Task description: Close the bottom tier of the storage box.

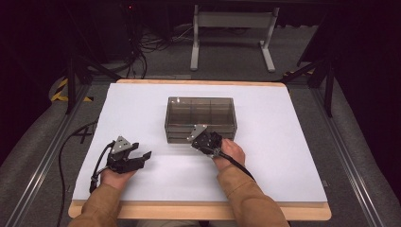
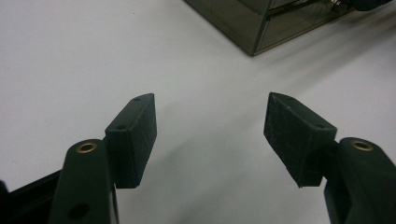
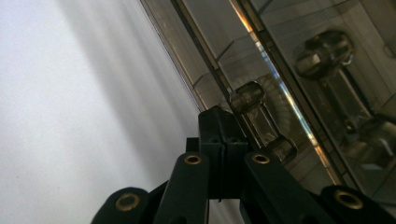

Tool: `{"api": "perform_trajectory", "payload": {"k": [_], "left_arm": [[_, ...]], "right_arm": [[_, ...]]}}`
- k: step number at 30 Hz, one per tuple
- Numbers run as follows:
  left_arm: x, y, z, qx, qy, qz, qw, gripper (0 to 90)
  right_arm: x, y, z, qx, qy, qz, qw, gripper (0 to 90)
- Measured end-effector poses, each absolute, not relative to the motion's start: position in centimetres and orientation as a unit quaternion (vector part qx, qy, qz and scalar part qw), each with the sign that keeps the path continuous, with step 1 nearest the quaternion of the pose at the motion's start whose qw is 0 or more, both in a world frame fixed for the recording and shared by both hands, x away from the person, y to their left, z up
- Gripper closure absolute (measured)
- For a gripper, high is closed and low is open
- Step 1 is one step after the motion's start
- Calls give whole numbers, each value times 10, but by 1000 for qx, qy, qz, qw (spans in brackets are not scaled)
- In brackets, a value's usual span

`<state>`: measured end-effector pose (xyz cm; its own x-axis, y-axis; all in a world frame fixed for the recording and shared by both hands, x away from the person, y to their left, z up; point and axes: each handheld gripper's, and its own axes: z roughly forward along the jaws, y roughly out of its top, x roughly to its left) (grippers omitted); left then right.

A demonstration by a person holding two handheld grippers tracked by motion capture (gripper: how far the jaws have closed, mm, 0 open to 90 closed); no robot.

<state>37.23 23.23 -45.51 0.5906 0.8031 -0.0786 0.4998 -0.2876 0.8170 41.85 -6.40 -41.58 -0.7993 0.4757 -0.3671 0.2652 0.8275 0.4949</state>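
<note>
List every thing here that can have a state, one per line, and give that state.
Box: smoky clear plastic, lid down, standing flat on the table.
Latch: on the box front, whether fastened cannot be told.
Left gripper: fingers wide apart, nothing between them, over bare table.
Right gripper: fingers pressed together, tips at the box front beside the latch.
Table: white top, carrying the box.

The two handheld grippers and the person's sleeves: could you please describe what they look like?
Both the left gripper and the right gripper are black, each topped by a grey three-cornered plate, with a black cable trailing back. Their linkage arms carry brass-coloured pivot rings, and the jaws end in blocky, textured black pads. The sleeves are tan-brown.
</note>
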Motion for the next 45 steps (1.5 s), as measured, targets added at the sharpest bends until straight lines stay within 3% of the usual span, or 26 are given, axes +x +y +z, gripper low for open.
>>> {"api": "perform_trajectory", "payload": {"k": [11,24,29,36,45], "left_arm": [[372,232,-456,781,416,179,429,354],[374,234,-454,776,425,173,433,354],[373,241,-451,769,440,165,432,357],[372,246,-445,771,447,161,425,358],[371,246,-444,774,443,158,424,357]], "right_arm": [[417,-63,-416,200,922,217,252,900],[404,-85,-393,204,917,265,219,891],[396,-104,-380,208,910,295,203,818],[387,-123,-368,210,906,324,175,639],[380,-151,-361,223,894,348,171,448]]}}
